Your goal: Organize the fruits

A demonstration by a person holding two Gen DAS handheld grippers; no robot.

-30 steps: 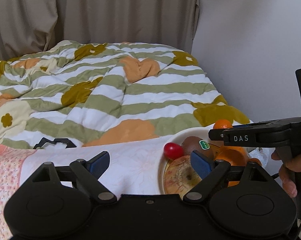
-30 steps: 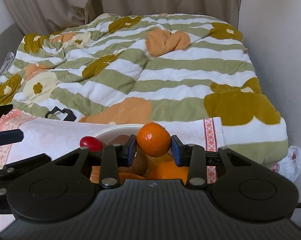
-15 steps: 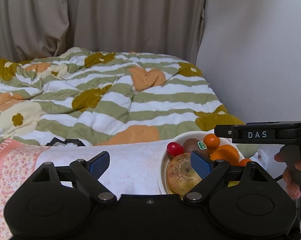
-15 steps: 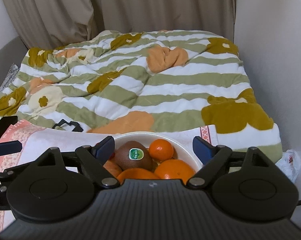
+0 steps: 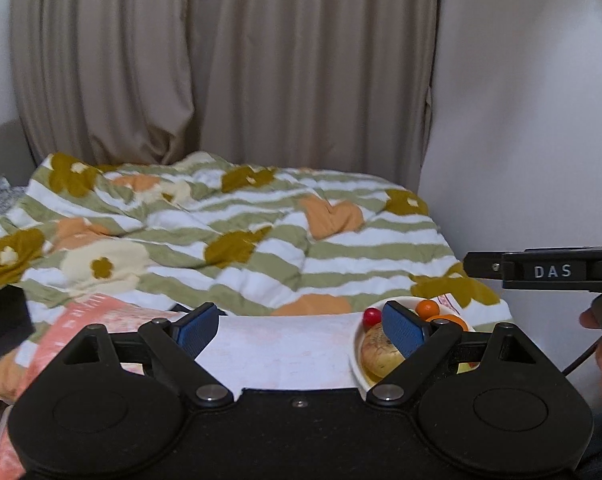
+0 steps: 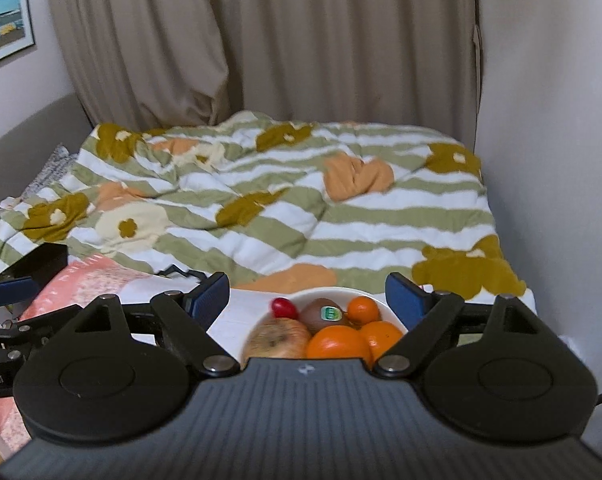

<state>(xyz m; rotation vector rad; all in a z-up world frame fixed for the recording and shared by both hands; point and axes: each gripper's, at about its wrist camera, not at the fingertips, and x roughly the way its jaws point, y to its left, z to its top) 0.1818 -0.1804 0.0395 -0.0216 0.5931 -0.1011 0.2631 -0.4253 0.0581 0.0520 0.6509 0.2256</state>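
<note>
Above the white bowl (image 6: 385, 307) of fruit, both grippers — left (image 5: 301, 320), right (image 6: 307, 288) — hang released, gripping nothing.

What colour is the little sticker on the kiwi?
Green and white. The sticker on the kiwi shows best in the right wrist view.

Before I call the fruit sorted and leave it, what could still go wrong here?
The white bowl looks heaped: the small mandarin and cherry tomato sit near its rim and could roll out. It also seems to stand close to the bed's edge by the striped quilt, so a nudge might tip it.
</note>
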